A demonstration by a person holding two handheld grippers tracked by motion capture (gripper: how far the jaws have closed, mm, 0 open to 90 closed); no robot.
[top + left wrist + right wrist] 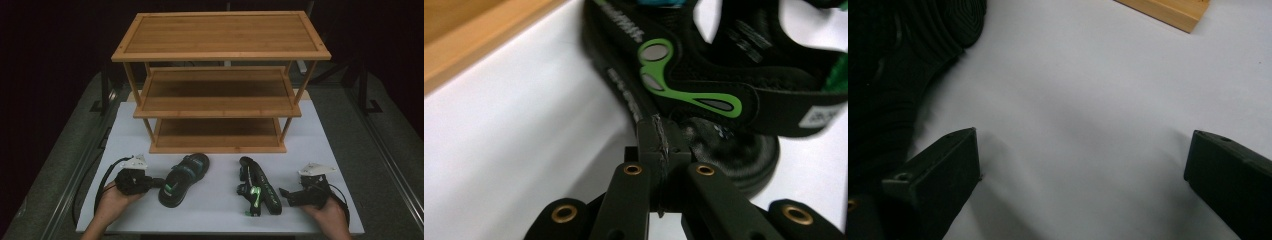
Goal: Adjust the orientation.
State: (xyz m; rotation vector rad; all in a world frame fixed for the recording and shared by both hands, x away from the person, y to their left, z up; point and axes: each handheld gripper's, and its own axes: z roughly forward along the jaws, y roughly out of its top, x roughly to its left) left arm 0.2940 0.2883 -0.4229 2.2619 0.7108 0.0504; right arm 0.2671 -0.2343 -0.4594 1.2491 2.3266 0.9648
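Two black sandals with green trim lie on the white tabletop (pixel 212 210). The left sandal (pixel 182 180) rests sole down; the right sandal (pixel 257 187) lies tipped on its side. My left gripper (pixel 159 182) points right, its tips at the left sandal's heel. In the left gripper view the jaws (pixel 656 132) are pressed together, nothing visible between them, right against the heel rim of the sandal (pixel 704 70). My right gripper (pixel 285 194) points left just beside the right sandal. In the right gripper view it (pixel 1083 145) stands wide open over bare table, the sandal (pixel 893 60) at its left.
A three-tier bamboo shoe rack (pixel 220 30) stands at the back of the table, its shelves bare. Its base shows as a wooden edge (pixel 469 30) and a corner (pixel 1168 10). Cables trail from both grippers. Dark floor surrounds the table.
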